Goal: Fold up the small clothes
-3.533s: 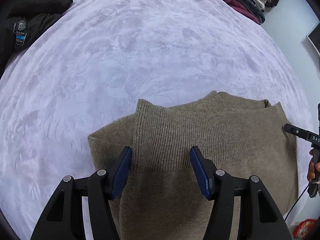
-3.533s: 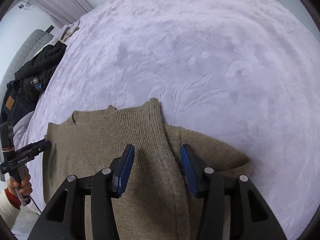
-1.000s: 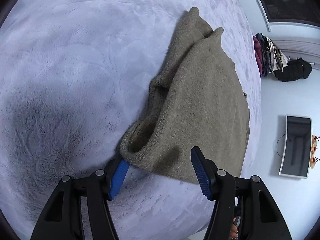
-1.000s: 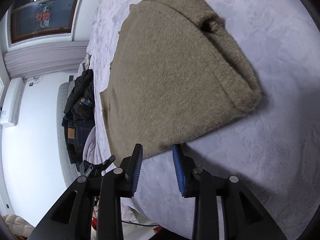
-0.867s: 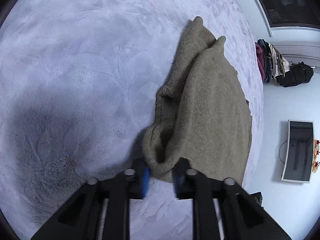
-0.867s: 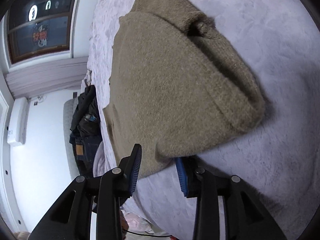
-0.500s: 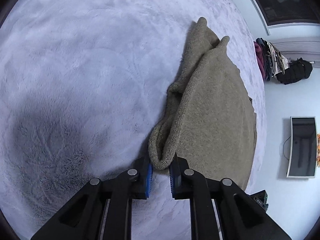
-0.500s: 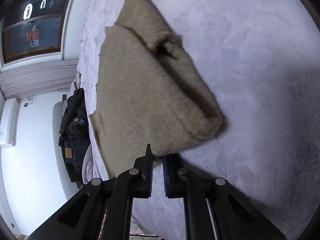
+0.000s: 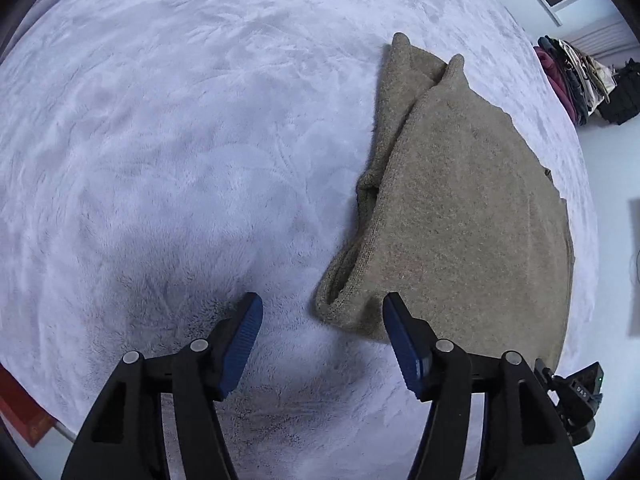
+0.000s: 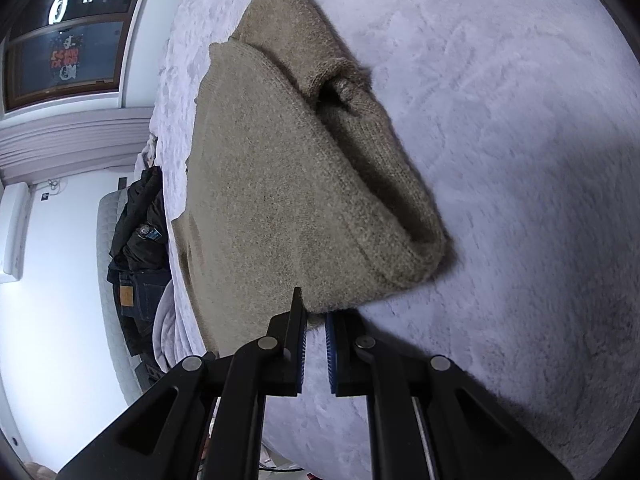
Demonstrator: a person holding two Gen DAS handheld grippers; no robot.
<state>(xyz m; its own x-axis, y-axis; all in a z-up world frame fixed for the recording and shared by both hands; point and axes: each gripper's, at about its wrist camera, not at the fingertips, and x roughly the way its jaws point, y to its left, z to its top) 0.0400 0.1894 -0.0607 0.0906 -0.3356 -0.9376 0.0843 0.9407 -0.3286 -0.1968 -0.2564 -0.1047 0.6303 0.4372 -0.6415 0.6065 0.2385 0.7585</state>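
Sweater (image 9: 460, 216), brown and knitted, lies folded on the soft pale purple bed cover (image 9: 168, 152), and I can see it from both of my cameras.

My left hand-held gripper (image 9: 322, 316) has just let go. Its two blue pads (image 9: 244, 336) have been spreading apart and now stand wide. The near rolled corner of the sweater lies on the cover between them, closer to the right pad, but neither pad presses on it.

My right hand-held gripper (image 10: 316, 320) is clenched. Its pads are pinched together on the near edge of the sweater (image 10: 288, 184), right at the tips, and that edge is lifted a little off the cover (image 10: 520, 160).

From the left hand-held gripper, the sweater stretches away ahead and to the right. It gets narrow at the far end, where two knitted points stick up. Just right of this gripper, low down, I see a bit of the other black gripper.

Far off to the right, past the sweater, a pile of folded clothes (image 9: 572, 76) sits by the edge of the bed.

From the right hand-held gripper, dark clothes (image 10: 140, 232) lie to the left, beyond the sweater. Further away still is a dark window (image 10: 68, 44).
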